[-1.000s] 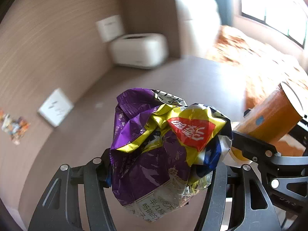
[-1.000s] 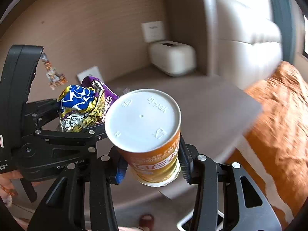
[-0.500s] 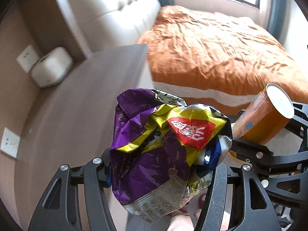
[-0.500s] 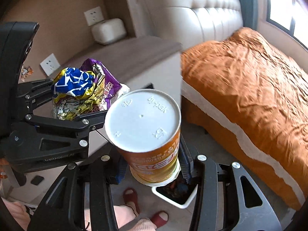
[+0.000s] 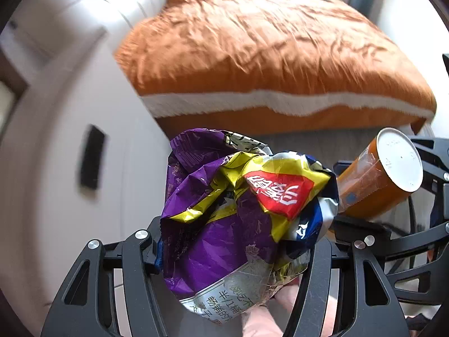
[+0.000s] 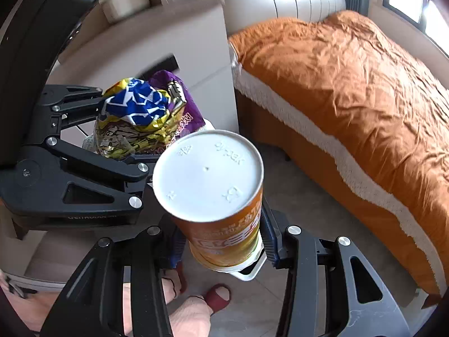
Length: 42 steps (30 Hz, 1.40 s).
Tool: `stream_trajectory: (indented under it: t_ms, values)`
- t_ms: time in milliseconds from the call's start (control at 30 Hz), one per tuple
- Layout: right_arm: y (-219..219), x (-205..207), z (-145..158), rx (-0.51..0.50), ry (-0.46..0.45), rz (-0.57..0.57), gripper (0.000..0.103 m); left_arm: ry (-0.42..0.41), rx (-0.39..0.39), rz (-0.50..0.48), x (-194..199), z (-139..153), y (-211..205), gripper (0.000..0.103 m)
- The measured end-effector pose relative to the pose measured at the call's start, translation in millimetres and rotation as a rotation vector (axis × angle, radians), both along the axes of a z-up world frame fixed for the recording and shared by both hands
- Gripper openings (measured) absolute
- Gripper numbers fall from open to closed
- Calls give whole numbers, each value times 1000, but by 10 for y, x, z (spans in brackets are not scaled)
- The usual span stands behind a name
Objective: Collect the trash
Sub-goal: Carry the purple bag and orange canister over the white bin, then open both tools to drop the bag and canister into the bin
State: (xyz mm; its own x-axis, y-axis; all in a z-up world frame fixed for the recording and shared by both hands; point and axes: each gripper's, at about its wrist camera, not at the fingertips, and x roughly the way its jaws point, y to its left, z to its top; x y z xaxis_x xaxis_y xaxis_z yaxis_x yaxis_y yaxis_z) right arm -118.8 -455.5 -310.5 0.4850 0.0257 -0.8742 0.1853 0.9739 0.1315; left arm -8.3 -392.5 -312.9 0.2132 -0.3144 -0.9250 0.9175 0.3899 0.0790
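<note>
Bedroom: orange bed [image 6: 350, 90] on the right, white cabinet [image 6: 157, 42] far left, grey tile floor [image 6: 308, 210] below. Left gripper [image 5: 238, 241] is clamped on a crumpled purple-yellow wrapper [image 5: 233, 224]; right gripper [image 6: 221, 241] is clamped on an orange cup [image 6: 224, 230], held by its sides. Both point steeply down.

Right view only: a white bin [image 6: 249, 269] on the floor directly under the cup, mostly hidden by it; the person's foot in a red slipper [image 6: 216, 297] near it; the wrapper's blue-white side [image 6: 137, 104]; the cabinet top with a white box [image 6: 129, 0] far back. Left view only: the wrapper's red label [image 5: 277, 193] and the cup from the side.

Cup's long axis runs along the gripper, white flat end [image 6: 207, 174] facing away from it, in the left view tilted up-right. Wrapper is a wad with no clear axis, just left of the cup.
</note>
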Motion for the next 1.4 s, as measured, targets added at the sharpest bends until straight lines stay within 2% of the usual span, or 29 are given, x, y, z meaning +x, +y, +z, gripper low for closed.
stream_trajectory:
  t_ms: [67, 333, 533, 567, 600, 633, 667, 733, 833, 933, 1300, 1400]
  values:
    - [-46, 8, -196, 12, 16, -8, 47, 18, 22, -23, 2, -276, -74, 60]
    - [-173, 2, -1414, 31, 120, -64, 47, 113, 123, -53, 144, -1574, -262, 60]
    - [-170, 12, -2210, 30, 159, -57, 47, 227, 158, -45, 294, -2527, -399, 63]
    - [-176, 6, -2331, 24, 162, -51, 60, 257, 163, -40, 317, -2663, -403, 79]
    - [-170, -8, -2486, 12, 170, -43, 78, 284, 169, -35, 339, -2796, -398, 99]
    - [-162, -22, -2632, 0, 189, -34, 96, 317, 186, -26, 353, -3007, -407, 98]
    - [-137, -37, -2830, -28, 237, -13, 99, 328, 203, -22, 350, -3121, -404, 98]
    - [-105, -70, -3036, -40, 299, 10, 99, 322, 242, -28, 301, -3356, -387, 98]
    - [-94, -132, -3110, -44, 315, -10, 99, 305, 268, -51, 225, -3420, -346, 98]
    - [-109, -174, -2987, -24, 312, -35, 99, 287, 274, -73, 170, -3330, -326, 98]
    - [-169, -232, -2155, -46, 249, -89, 99, 235, 205, -45, 287, -2582, -316, 98]
    - [-125, -247, -1941, -58, 229, -97, 99, 208, 167, -33, 254, -2268, -291, 98]
